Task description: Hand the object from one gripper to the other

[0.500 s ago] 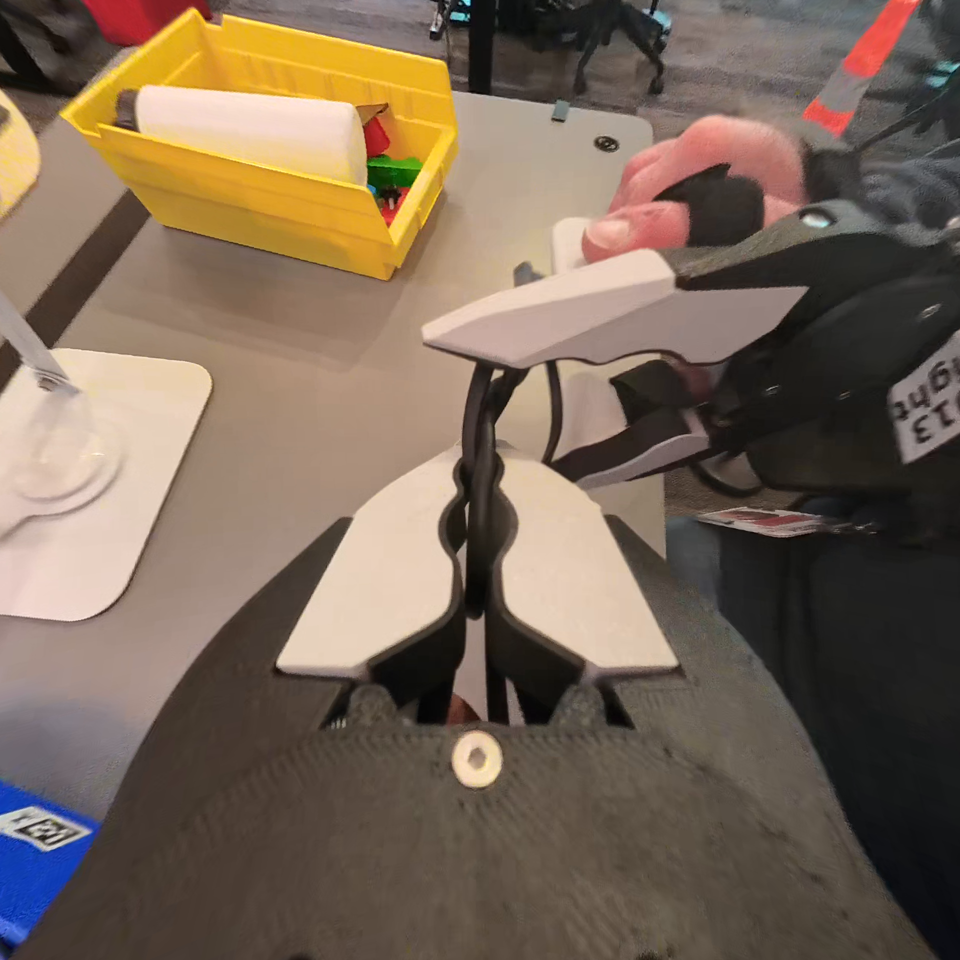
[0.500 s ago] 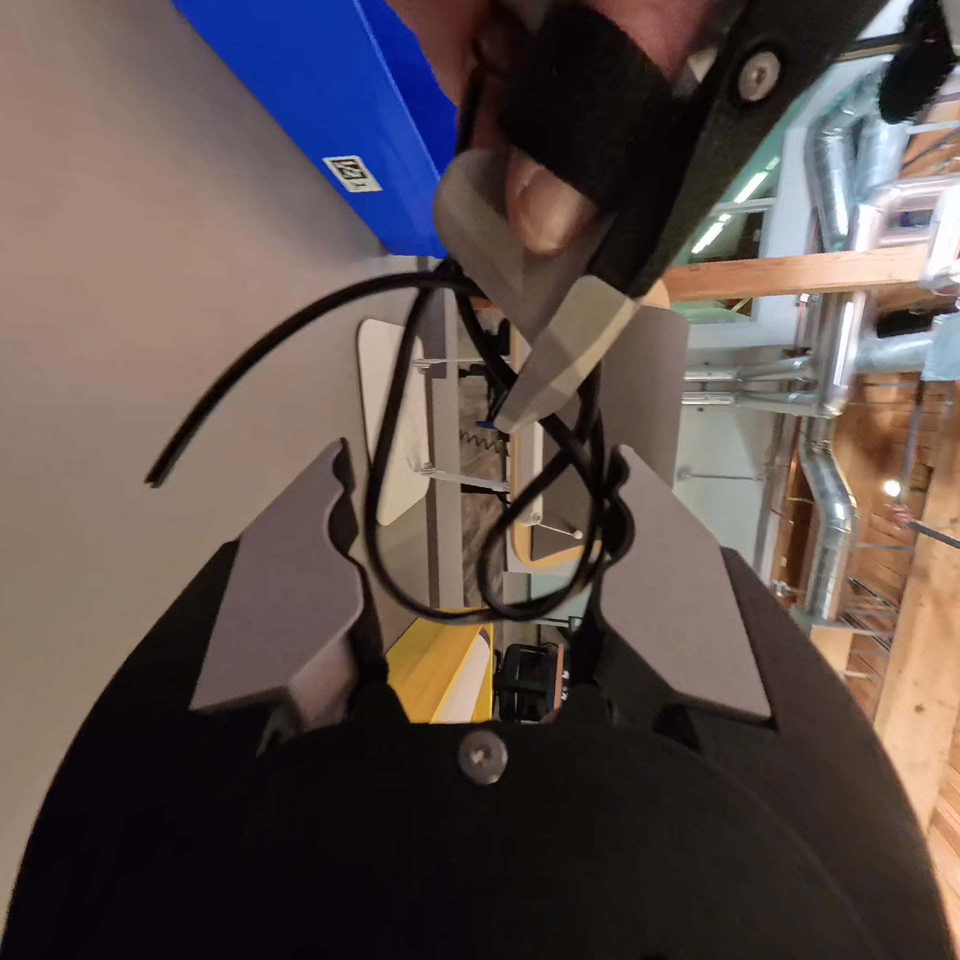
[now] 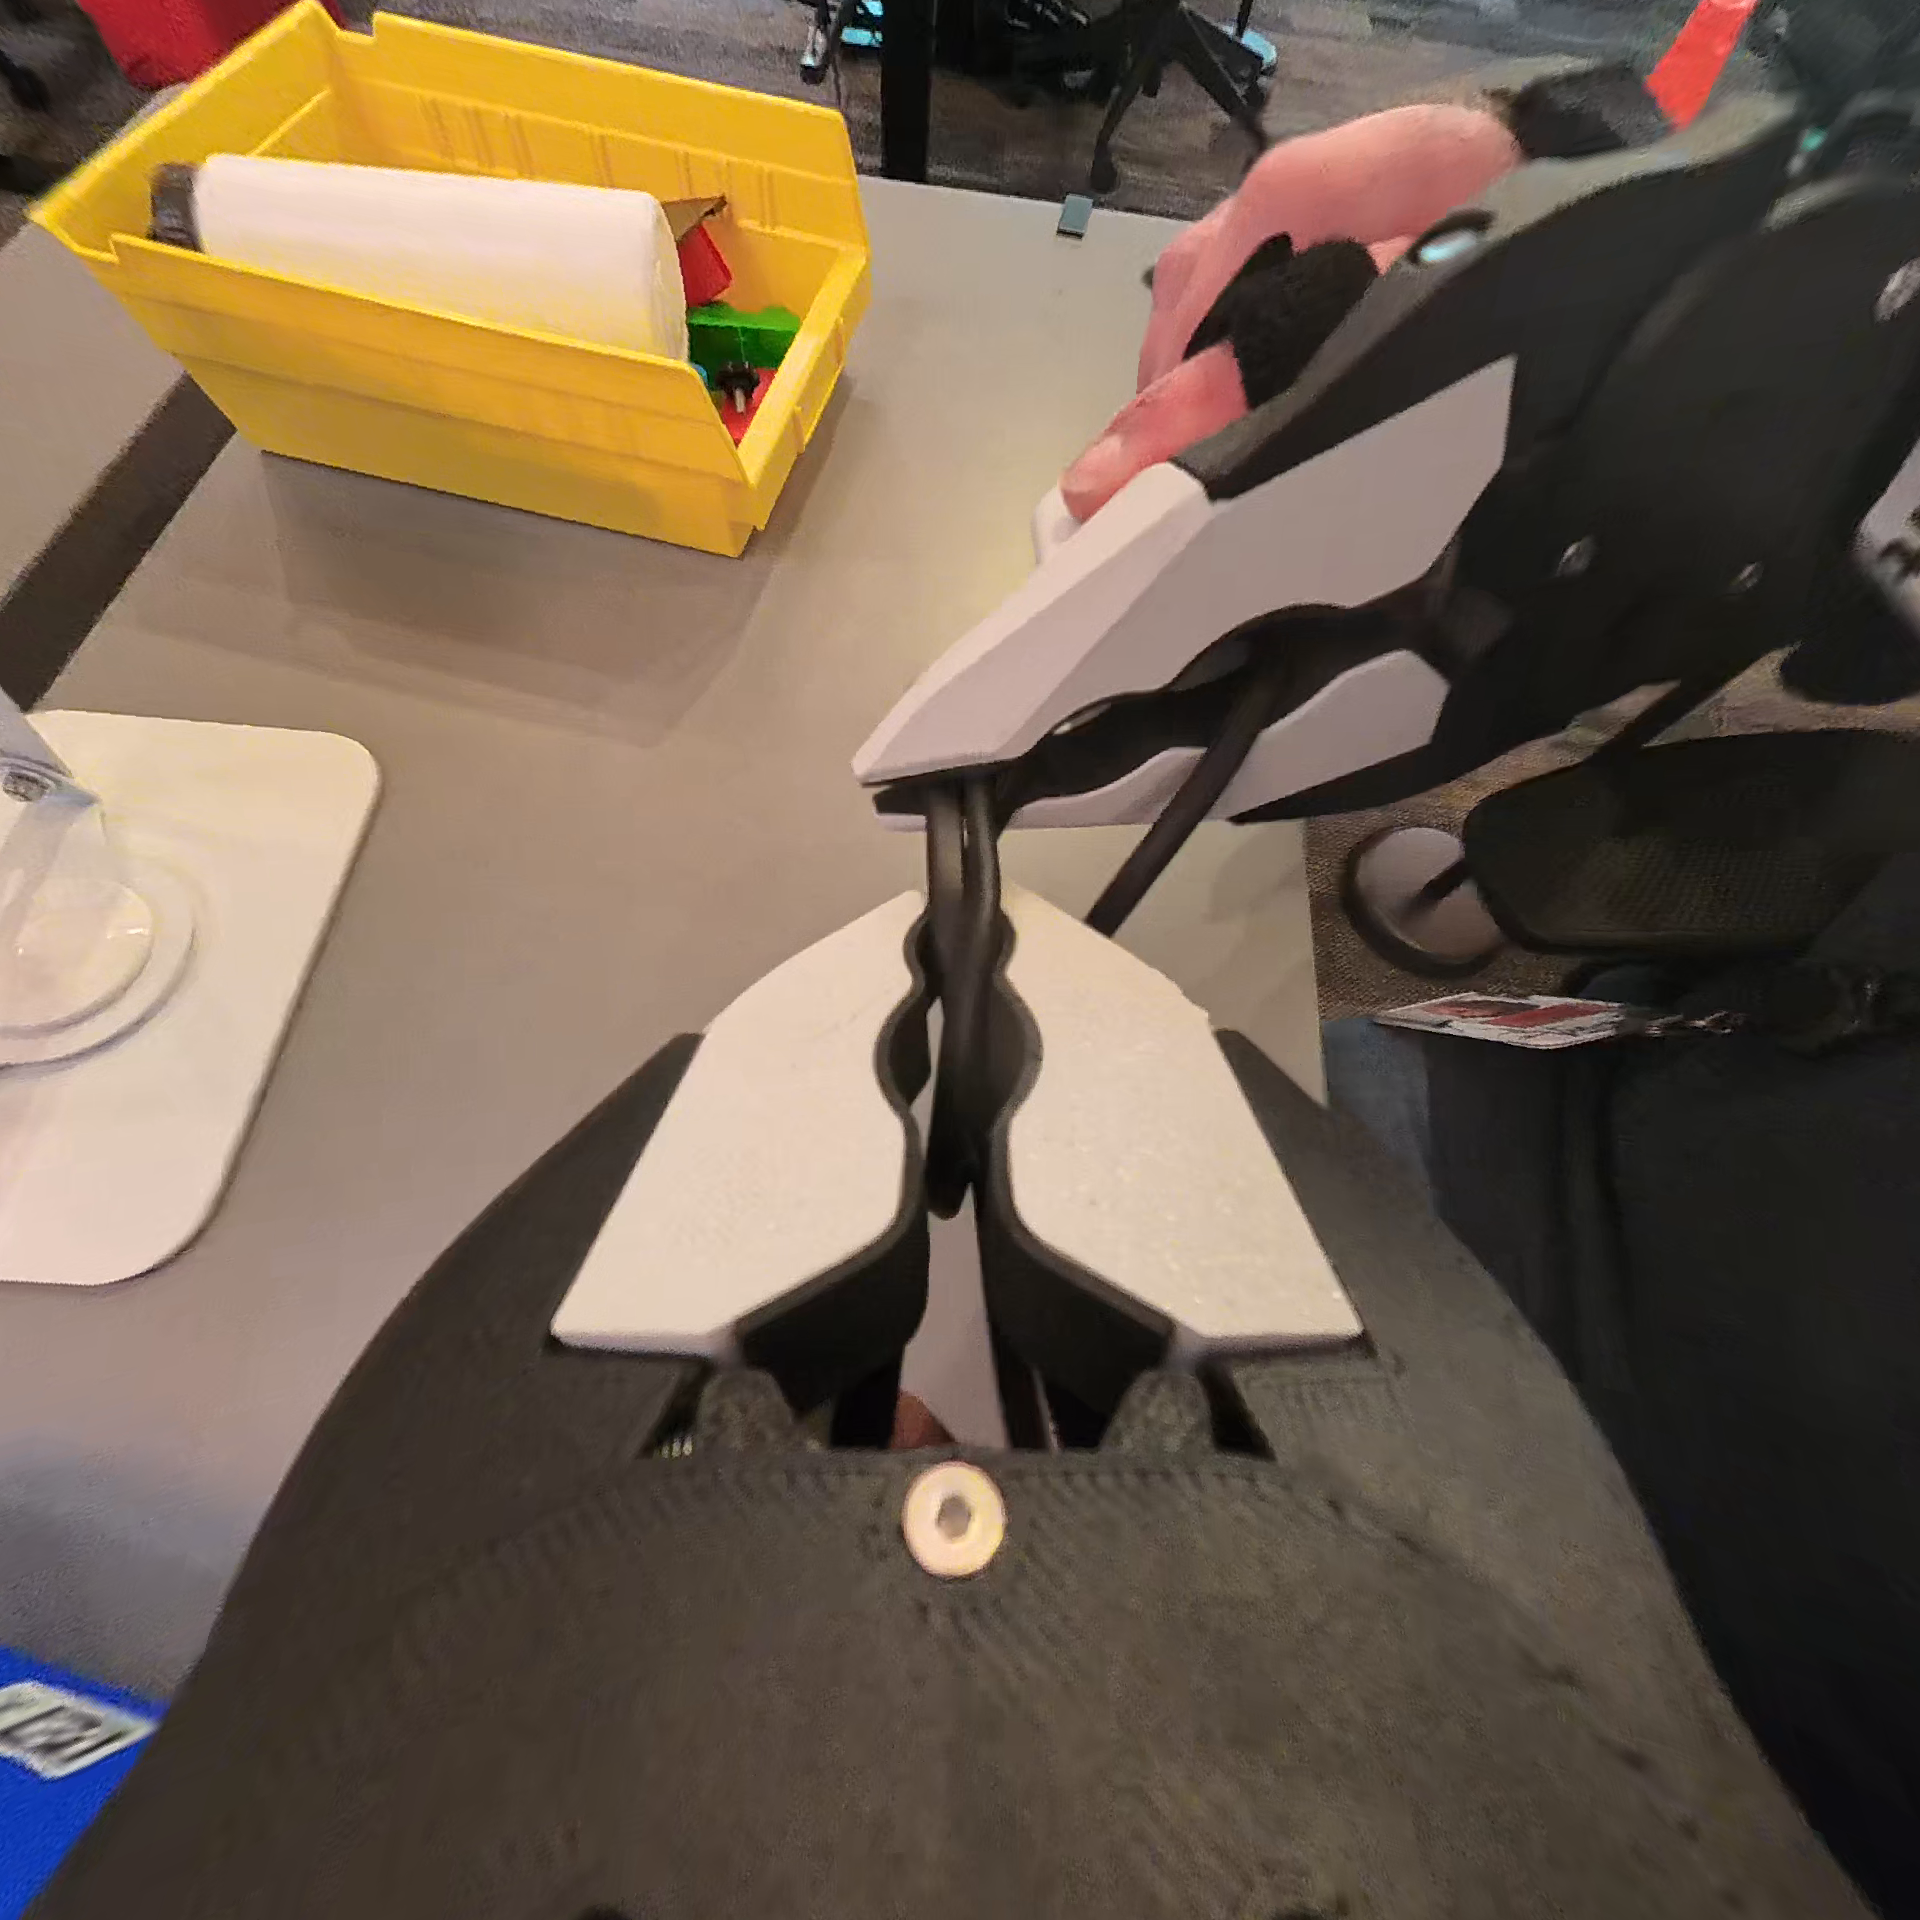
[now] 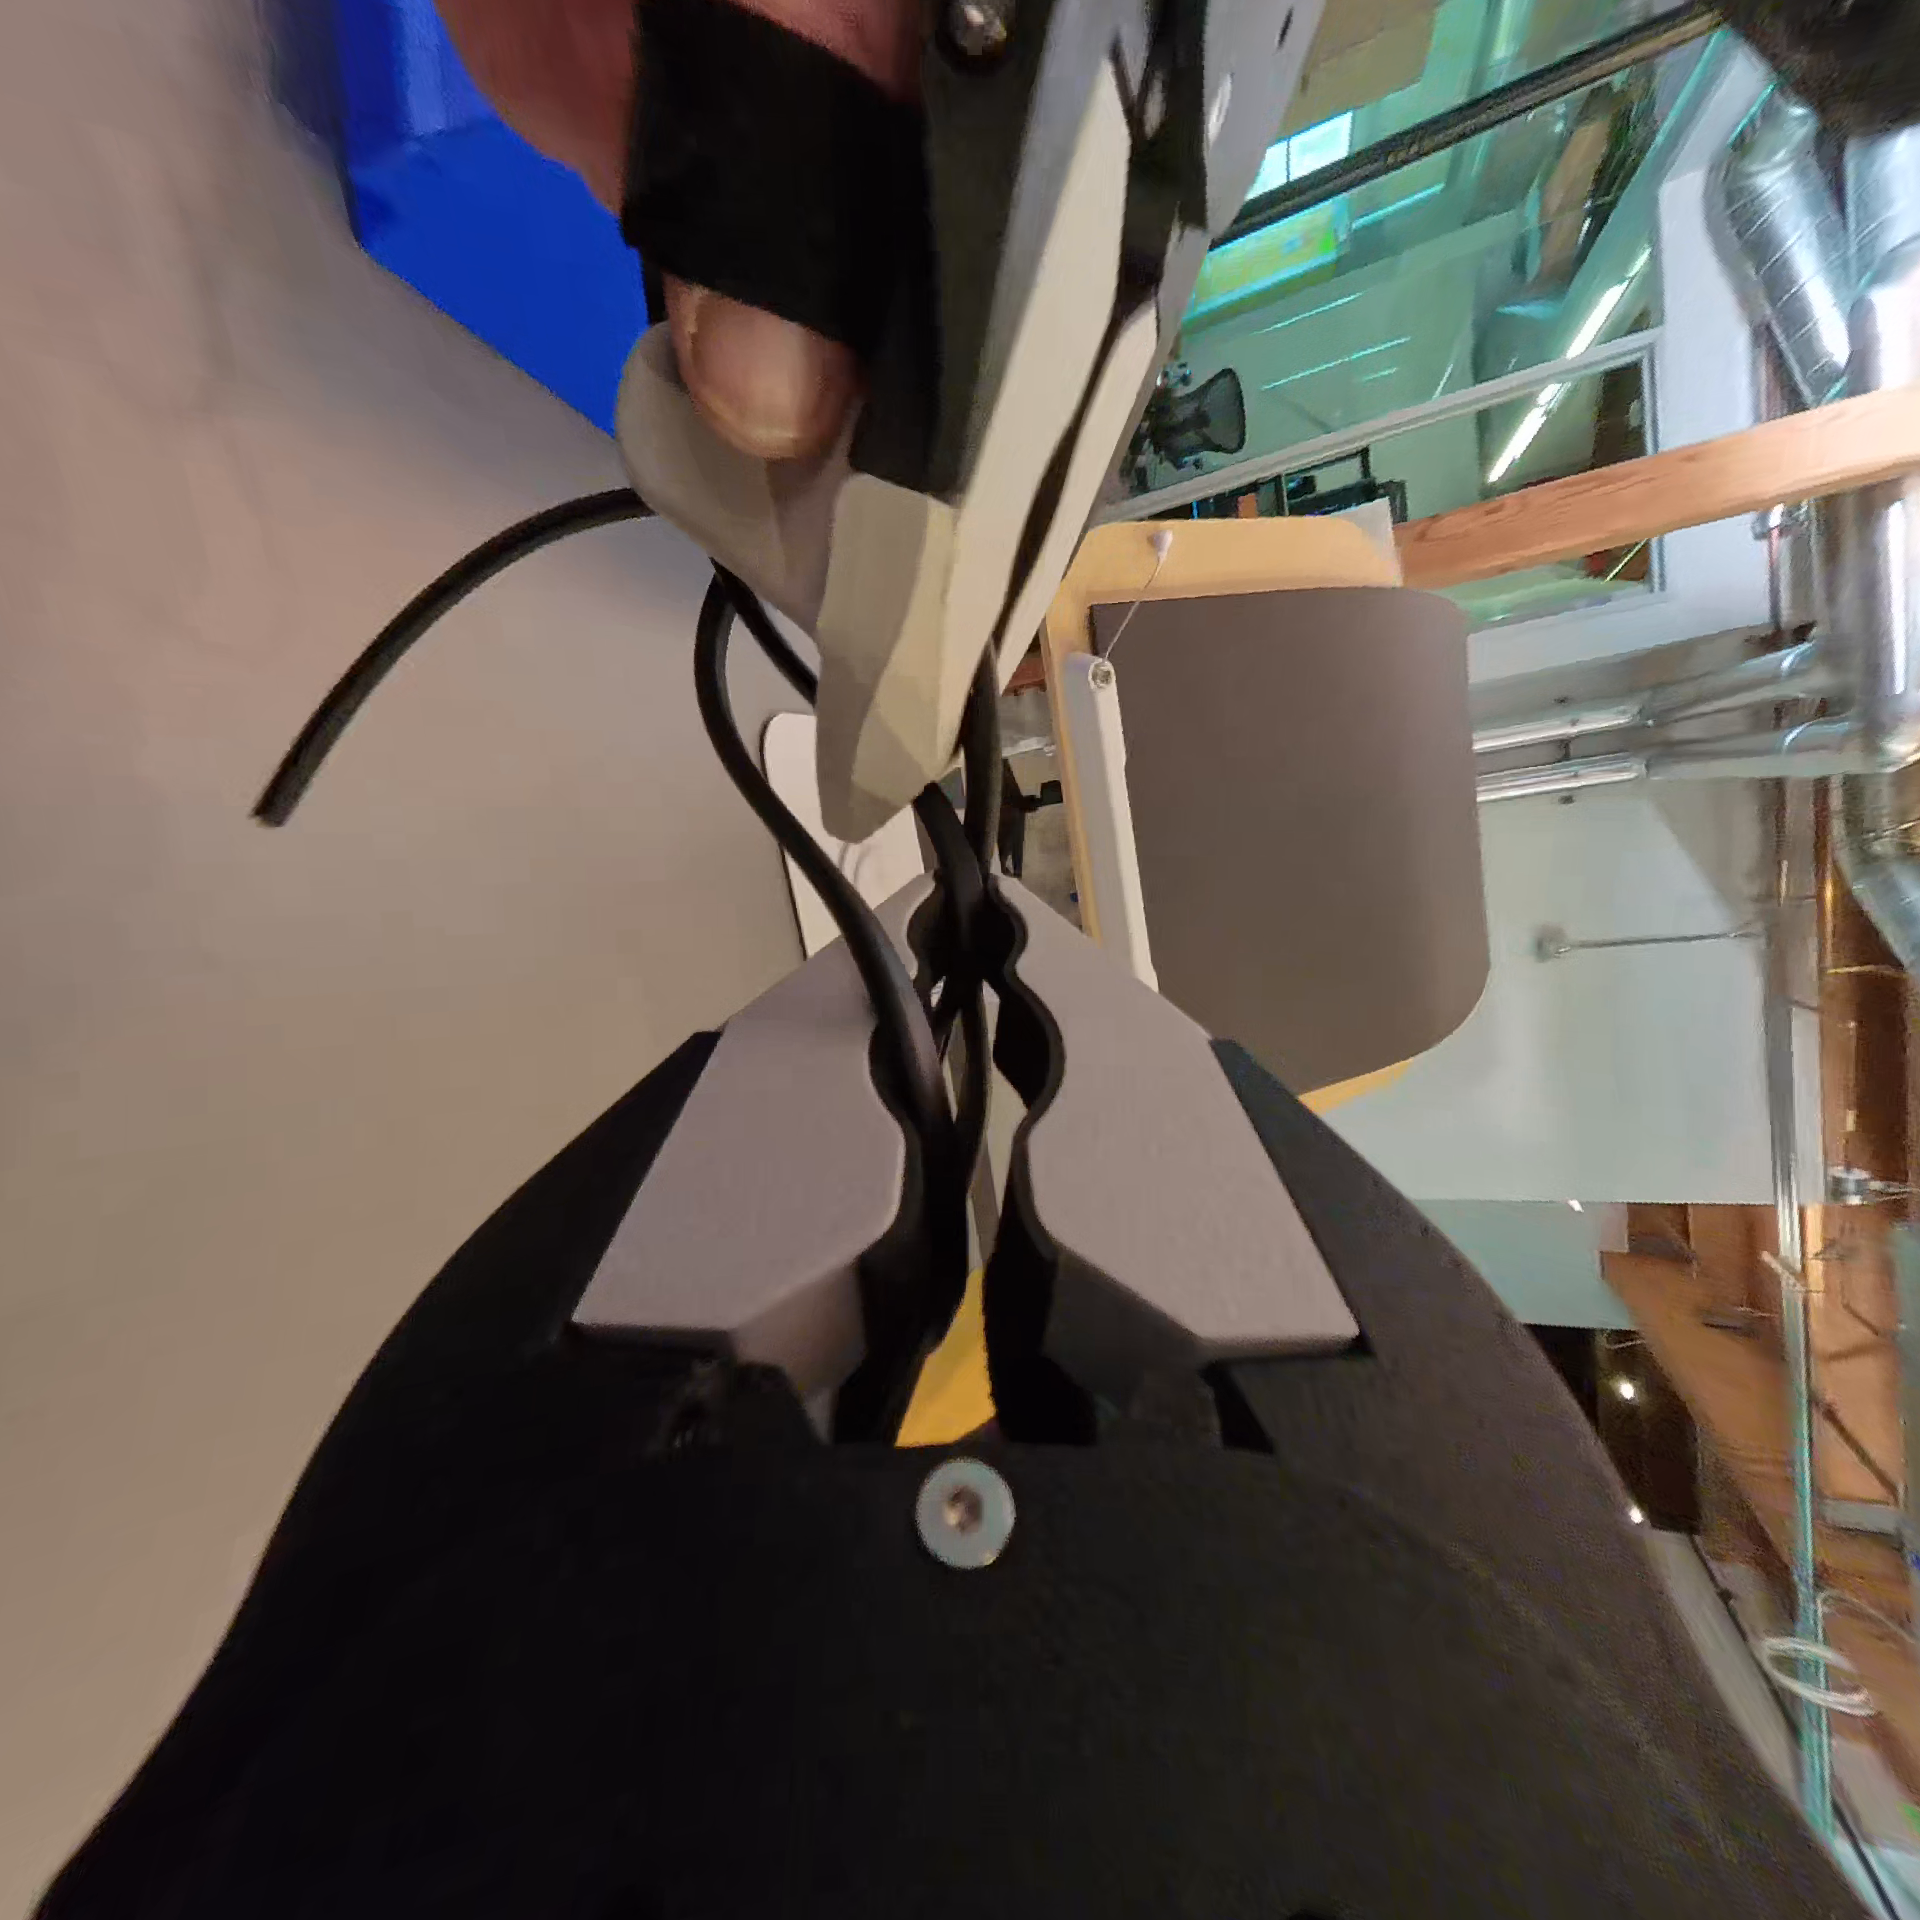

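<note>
Both my tongs grip the black cable [image 3: 961,997] above the grey table [image 3: 582,748]: my left gripper [image 3: 961,914] clamped on it near me, my right gripper [image 3: 935,805] pinching it just beyond. One loose end curls away left in the right wrist view.

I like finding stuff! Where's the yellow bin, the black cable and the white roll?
yellow bin [image 3: 499,457], left wrist view, front wall.
black cable [image 3: 961,997], left wrist view, strands between the gripper's fingers.
white roll [image 3: 416,244], left wrist view, its side.

Two grippers [image 3: 961,914] [image 4: 961,914]; one black cable [image 3: 961,997]; one yellow bin [image 3: 488,416]; one white roll [image 3: 436,249]; one grey table [image 3: 582,707].
</note>
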Action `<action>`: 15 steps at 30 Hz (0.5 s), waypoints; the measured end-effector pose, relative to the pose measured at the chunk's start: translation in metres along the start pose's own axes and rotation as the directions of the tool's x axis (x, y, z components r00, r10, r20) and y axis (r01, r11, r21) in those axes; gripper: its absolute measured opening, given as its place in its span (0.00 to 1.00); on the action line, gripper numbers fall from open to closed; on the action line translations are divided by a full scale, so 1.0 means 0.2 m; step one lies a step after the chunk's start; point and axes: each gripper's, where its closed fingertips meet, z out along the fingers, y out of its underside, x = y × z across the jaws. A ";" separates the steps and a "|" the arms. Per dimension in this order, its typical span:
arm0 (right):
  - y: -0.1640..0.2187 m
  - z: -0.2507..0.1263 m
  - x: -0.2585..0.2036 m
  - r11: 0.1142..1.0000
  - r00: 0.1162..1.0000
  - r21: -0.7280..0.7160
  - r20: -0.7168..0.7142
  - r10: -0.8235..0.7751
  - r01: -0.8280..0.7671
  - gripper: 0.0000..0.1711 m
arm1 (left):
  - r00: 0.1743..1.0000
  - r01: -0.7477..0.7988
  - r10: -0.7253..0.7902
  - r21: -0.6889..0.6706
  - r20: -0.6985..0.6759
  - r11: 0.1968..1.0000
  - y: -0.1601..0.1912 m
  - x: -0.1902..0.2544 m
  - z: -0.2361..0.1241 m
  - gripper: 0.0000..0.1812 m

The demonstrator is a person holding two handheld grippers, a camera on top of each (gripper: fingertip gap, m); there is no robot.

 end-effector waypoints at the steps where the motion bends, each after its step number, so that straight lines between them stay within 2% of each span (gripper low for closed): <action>1: 0.01 0.00 0.00 1.000 1.000 -0.001 0.019 0.025 -0.025 0.00 | 0.999 -0.036 0.036 0.005 0.021 0.999 -0.01 0.00 0.00 0.05; 5: 0.04 0.00 -0.02 0.981 0.975 0.015 0.115 0.191 -0.194 0.00 | 0.991 -0.110 0.105 0.060 0.078 0.992 -0.07 -0.02 -0.07 0.19; 9: 0.08 0.01 -0.04 0.945 0.925 0.002 0.205 0.321 -0.328 0.00 | 0.953 -0.258 0.250 0.023 0.170 0.966 -0.10 -0.01 -0.14 0.28; 12: 0.07 0.02 -0.10 0.874 0.820 -0.022 0.335 0.464 -0.486 0.00 | 0.899 -0.372 0.381 -0.086 0.217 0.924 -0.09 0.03 -0.15 0.34; 15: 0.03 0.02 -0.17 0.741 0.623 -0.075 0.489 0.611 -0.668 0.00 | 0.805 -0.478 0.523 -0.216 0.280 0.852 -0.07 0.03 -0.13 0.38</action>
